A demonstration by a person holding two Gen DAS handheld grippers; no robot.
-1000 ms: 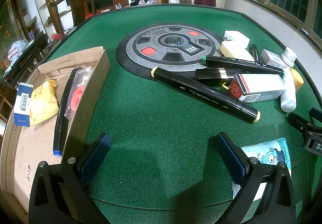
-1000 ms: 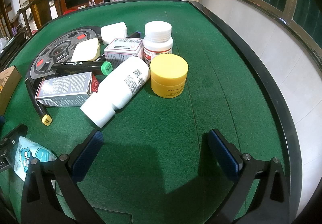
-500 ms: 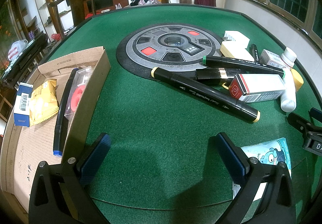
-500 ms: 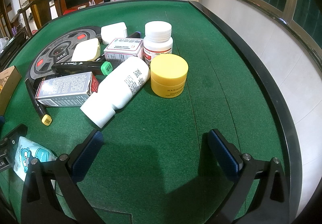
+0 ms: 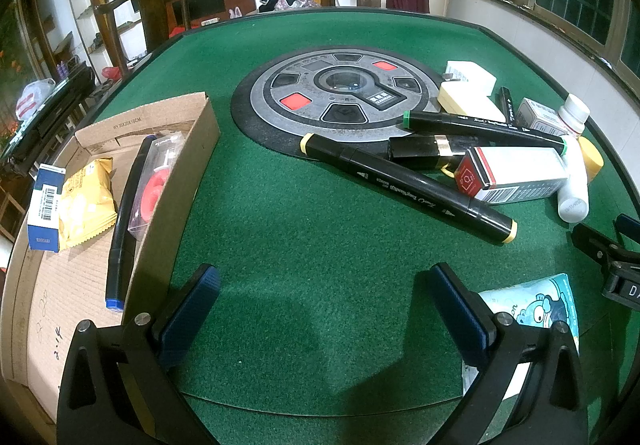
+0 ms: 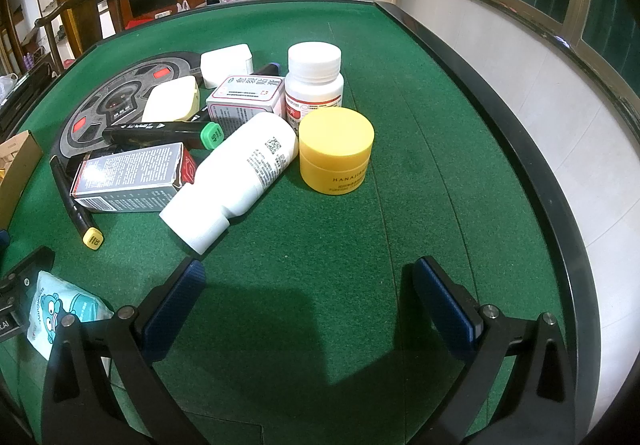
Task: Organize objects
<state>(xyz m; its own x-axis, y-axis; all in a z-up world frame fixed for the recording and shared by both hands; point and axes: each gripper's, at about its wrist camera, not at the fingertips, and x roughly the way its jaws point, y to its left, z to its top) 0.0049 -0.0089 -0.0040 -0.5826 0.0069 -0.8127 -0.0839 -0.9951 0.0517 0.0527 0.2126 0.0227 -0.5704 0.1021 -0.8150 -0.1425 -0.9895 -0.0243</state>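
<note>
Both my left gripper [image 5: 320, 309] and right gripper [image 6: 308, 305] hang spread and empty over the green felt table [image 6: 420, 173]; cardboard box [image 5: 188, 173] sits left, part-filled; white bottle [image 6: 236, 175] looks light, slick, grab mid-body; yellow-capped marker [image 5: 404, 185] stiff, pinch its middle; wooden chairs beyond.

The round yellow plastic jar [image 6: 335, 155] reads "HANAJIRUSHI". The brown cardboard box [image 5: 168, 113] reads "WY.30X20X10CM". The green marker cap [image 6: 211, 136] shows "46" and the yellow marker cap [image 6: 93, 240] shows "33".

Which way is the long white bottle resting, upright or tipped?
Tipped: the long white bottle lies on its side on the green felt, beside the yellow jar.
</note>
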